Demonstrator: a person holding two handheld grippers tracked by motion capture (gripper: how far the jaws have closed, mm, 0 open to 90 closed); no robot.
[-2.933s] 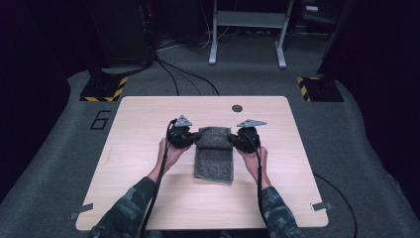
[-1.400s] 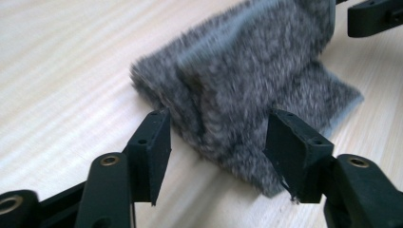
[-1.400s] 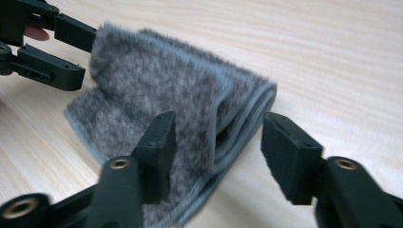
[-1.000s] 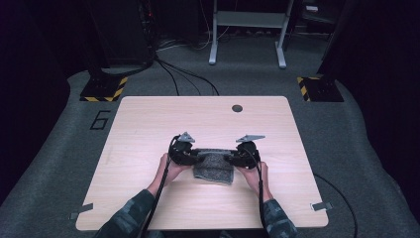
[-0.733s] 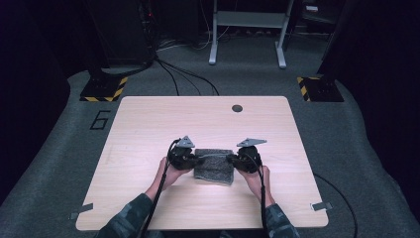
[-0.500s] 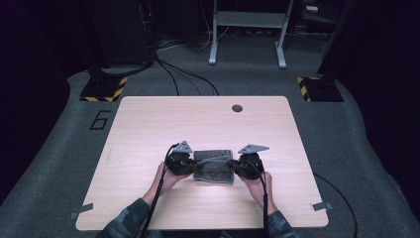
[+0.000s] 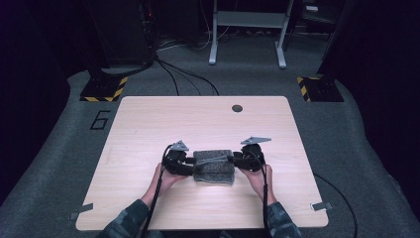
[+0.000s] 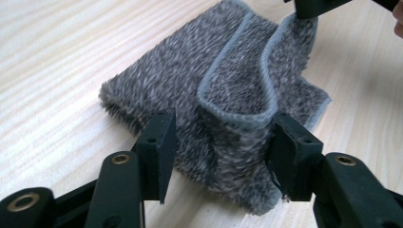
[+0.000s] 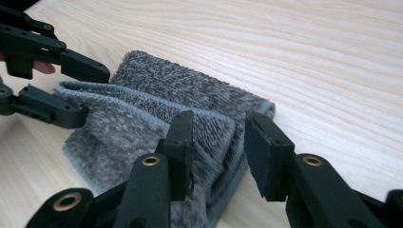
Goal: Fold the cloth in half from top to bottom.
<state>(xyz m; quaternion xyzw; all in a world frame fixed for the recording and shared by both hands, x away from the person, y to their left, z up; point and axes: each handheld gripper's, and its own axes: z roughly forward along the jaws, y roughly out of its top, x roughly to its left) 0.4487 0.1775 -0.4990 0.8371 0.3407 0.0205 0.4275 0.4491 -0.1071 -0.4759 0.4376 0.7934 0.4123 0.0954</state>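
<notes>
From the high view, we see a pale wooden counter (image 7: pixel 148 124) with a small grey fuzzy cloth (image 7: pixel 214 166) lying folded a bit below its middle. The left gripper (image 7: pixel 187 163) sits at the cloth's 9 o'clock edge, and the right gripper (image 7: pixel 236 161) sits at its 3 o'clock edge. A person's hands hold both grippers, and the arms come in from 6 o'clock. A small dark round hole (image 7: pixel 237 108) is in the counter at about 12 o'clock from the cloth, well apart from it.

From the left gripper view, we see the left gripper (image 8: pixel 221 137) with its jaws spread. They have just been opening. The cloth (image 8: pixel 190 71) lies on the counter (image 8: pixel 57 57), and a folded bit with a pale stitched edge sits between the jaws. The pads are not squeezing it. At 1 o'clock, the tip of the right gripper (image 8: pixel 309 7) touches the far corner of the cloth.

From the right gripper view, we see the right gripper (image 9: pixel 218 142) with its jaws spread too, and they have just been opening. The edge of the cloth (image 9: pixel 142 114) lies between them, not pinched. At 9 o'clock, the left gripper (image 9: pixel 78 92) has its jaws apart around the far edge of the cloth.
</notes>
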